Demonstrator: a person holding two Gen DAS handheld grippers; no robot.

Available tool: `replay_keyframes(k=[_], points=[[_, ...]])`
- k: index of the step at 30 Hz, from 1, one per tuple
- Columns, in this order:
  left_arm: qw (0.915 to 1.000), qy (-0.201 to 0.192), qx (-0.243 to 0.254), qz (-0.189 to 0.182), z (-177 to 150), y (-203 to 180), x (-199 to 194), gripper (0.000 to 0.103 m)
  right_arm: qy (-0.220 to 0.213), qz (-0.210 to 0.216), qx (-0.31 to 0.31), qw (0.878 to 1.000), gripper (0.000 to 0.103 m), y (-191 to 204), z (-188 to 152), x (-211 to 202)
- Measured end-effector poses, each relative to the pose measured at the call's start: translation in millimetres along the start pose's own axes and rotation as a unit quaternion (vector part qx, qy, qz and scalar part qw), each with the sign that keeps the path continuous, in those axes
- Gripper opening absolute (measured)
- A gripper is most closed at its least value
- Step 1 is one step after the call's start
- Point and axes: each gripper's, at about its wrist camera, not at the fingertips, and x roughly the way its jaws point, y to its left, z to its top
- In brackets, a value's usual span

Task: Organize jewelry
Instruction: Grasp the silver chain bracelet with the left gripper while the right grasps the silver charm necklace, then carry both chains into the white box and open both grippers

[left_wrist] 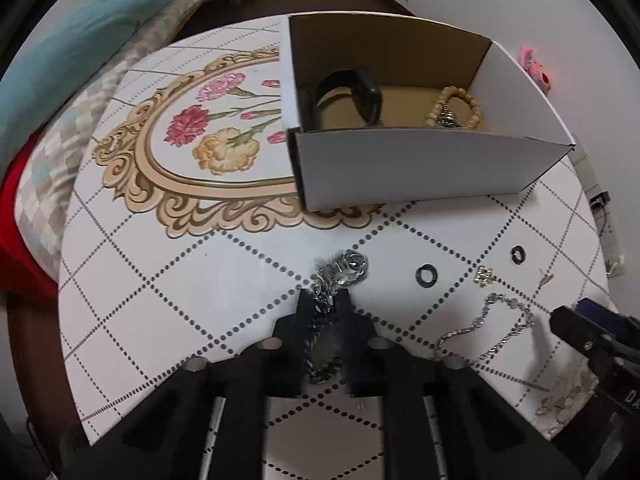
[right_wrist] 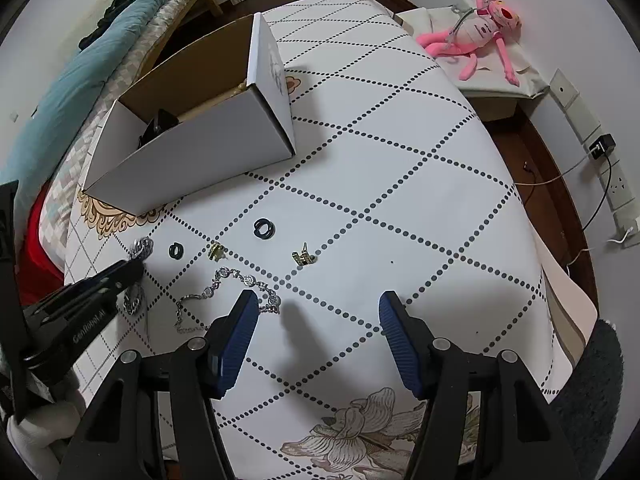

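Note:
My left gripper [left_wrist: 325,300] is shut on a thick silver chain [left_wrist: 340,270] that lies on the table; it also shows in the right wrist view [right_wrist: 141,250]. My right gripper [right_wrist: 318,300] is open and empty above the table, its left finger over a thin silver bracelet [right_wrist: 236,282]. Two black rings [left_wrist: 426,275] [left_wrist: 518,255] and two small gold pieces [right_wrist: 216,251] [right_wrist: 303,258] lie on the table. An open white cardboard box [left_wrist: 420,160] holds a black band [left_wrist: 360,94] and a beaded bracelet [left_wrist: 456,108].
The table [right_wrist: 400,184] has a white cloth with dotted diamonds and a flower print. A bed with a teal blanket [left_wrist: 80,48] is at the left. A pink plush toy [right_wrist: 480,36] and a power strip [right_wrist: 616,188] are at the right.

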Motion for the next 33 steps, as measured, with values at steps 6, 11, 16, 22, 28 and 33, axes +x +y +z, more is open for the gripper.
replay_keyframes(k=[6, 11, 16, 22, 28, 33], points=[[0.9994, -0.010, -0.028, -0.016, -14.5, 18.9, -12.2, 0.008, 0.000, 0.012, -0.011, 1.000, 0.065, 6.9, -4.6, 0.9], [0.9982, -0.025, -0.050, -0.023, -30.9, 33.0, -32.9, 0.008, -0.003, 0.008, -0.034, 0.999, 0.065, 22.5, -8.8, 8.7], [0.9977, -0.031, -0.055, -0.025, -43.9, 29.3, -45.0, 0.007, -0.018, -0.049, -0.087, 0.995, 0.051, 46.9, -15.1, 16.4], [0.9976, -0.029, -0.055, -0.031, -42.3, 35.5, -41.5, 0.007, -0.021, -0.044, -0.116, 0.992, 0.005, 68.7, -22.1, 18.1], [0.9965, -0.043, -0.053, -0.049, -35.8, 31.4, -55.7, 0.007, -0.024, 0.020, -0.076, 0.997, 0.005, 51.5, -18.6, -6.3], [0.9938, -0.059, -0.053, -0.078, -26.1, 27.2, -76.5, 0.007, -0.045, 0.062, -0.074, 0.994, 0.005, 48.4, -3.7, -44.4]])
